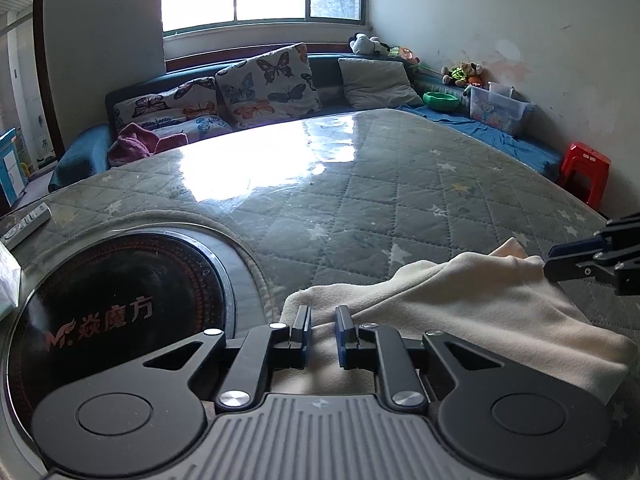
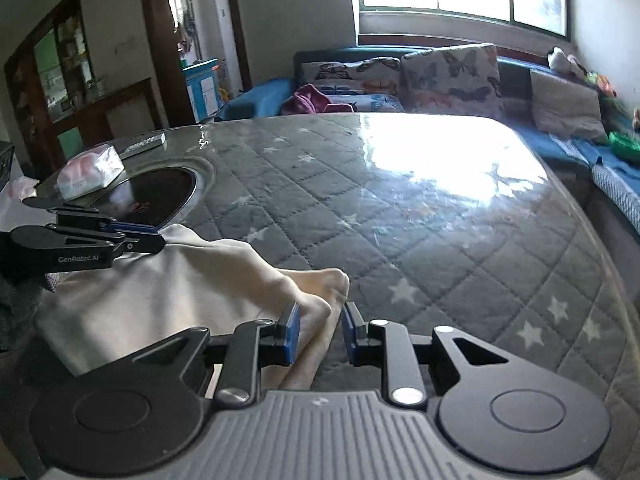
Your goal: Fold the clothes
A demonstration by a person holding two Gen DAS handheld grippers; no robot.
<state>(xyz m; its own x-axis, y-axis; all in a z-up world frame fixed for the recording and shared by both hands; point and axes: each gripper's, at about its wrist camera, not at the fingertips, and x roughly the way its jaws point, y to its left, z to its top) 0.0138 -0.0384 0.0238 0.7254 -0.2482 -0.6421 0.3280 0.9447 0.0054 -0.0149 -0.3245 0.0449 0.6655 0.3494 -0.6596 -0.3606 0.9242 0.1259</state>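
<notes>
- Cloth point(image 1: 460, 300): cream, soft, at the near edge of the tabletop point(image 1: 360, 200), just right of the round cooktop point(image 1: 120, 292) set into the near left corner.
- Long axis of the cloth: along the near edge, from left to right, spanned between the two tongs and a little tented up where gripped.
- Left tongs point(image 1: 323, 332): nearly closed, only a narrow gap between the blue pads, pinching the left end of the cloth next to the cooktop rim.
- Right tongs point(image 2: 320, 328): also nearly closed, with a thick bunched fold between the pads. Seen from the left wrist, cloth drawn up to a peak at the tips, so judged as held.
- From the right wrist view, fabric pressed against the left pad for sure; contact at the right pad not clear.
- Each end of the cloth directly at its own tongs, so neither hand nearer than the other; rest of the cloth hanging and lying toward the near edge, below both.
- Beyond the cloth, toward the far edge: wide bare quilted surface with stars, under glossy clear film.
- Probably next: carrying both ends away from the near edge and laying the cloth flat there, keeping the long axis parallel to that edge.
- Risk, as a guess: slipping of the bunched right end.
</notes>
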